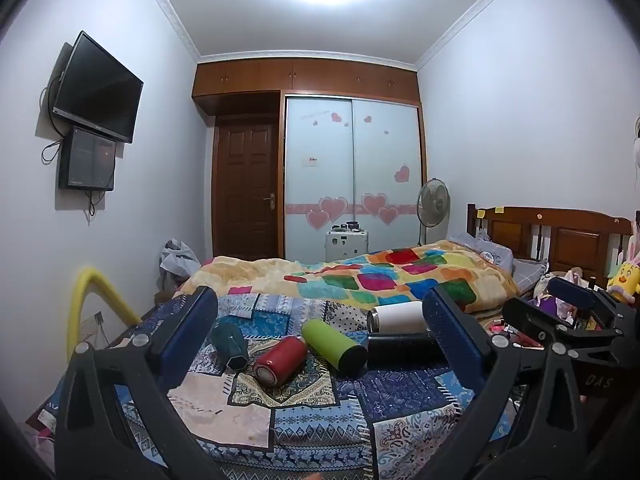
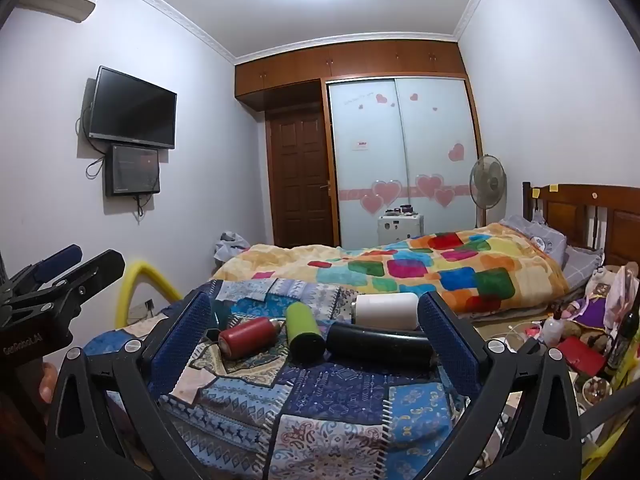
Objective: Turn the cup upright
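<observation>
Several cups lie on their sides on a patchwork cloth (image 1: 304, 420): a dark teal cup (image 1: 230, 344), a red one (image 1: 280, 361), a green one (image 1: 334, 346), a black one (image 1: 404, 350) and a white one (image 1: 396, 318). My left gripper (image 1: 320, 332) is open and empty, short of them. In the right wrist view the red cup (image 2: 248, 337), green cup (image 2: 304, 334), black cup (image 2: 380, 346) and white cup (image 2: 386, 310) lie between the fingers of my right gripper (image 2: 316, 332), which is open and empty. The teal cup (image 2: 221, 314) is mostly hidden.
A bed with a colourful blanket (image 1: 380, 276) lies behind the cloth. A yellow foam tube (image 1: 92, 300) stands at the left. Clutter and toys (image 2: 588, 320) fill the right side. A fan (image 1: 433, 204), wardrobe and door are at the back.
</observation>
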### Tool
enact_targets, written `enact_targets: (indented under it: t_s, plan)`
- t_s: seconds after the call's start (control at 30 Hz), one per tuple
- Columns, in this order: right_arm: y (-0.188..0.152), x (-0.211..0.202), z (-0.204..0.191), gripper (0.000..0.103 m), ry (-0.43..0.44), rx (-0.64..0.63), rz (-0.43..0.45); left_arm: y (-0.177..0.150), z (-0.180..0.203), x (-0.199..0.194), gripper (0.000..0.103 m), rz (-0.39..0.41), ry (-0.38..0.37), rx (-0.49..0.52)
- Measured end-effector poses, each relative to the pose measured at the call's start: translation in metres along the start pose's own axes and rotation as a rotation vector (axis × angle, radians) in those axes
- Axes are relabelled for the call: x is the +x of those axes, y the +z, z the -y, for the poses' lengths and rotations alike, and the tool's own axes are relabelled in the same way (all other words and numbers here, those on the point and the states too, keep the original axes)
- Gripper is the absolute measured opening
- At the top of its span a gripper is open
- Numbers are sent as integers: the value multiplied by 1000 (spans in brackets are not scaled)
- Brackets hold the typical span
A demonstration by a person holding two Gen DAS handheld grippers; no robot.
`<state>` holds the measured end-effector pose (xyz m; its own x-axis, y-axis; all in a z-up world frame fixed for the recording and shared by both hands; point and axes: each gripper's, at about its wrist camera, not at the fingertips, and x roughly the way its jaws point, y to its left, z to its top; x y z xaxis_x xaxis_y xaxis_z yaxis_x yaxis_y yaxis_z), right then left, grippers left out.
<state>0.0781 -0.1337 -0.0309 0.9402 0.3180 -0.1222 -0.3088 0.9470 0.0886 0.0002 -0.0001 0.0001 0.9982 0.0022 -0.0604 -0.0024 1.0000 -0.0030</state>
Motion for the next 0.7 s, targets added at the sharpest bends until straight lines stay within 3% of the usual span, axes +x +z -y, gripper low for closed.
enact_targets:
  t_s: [0.7]
  plan:
    - [-3,2,-4,103,1,-9,-6,-11,-5,8,103,-11,27,-15]
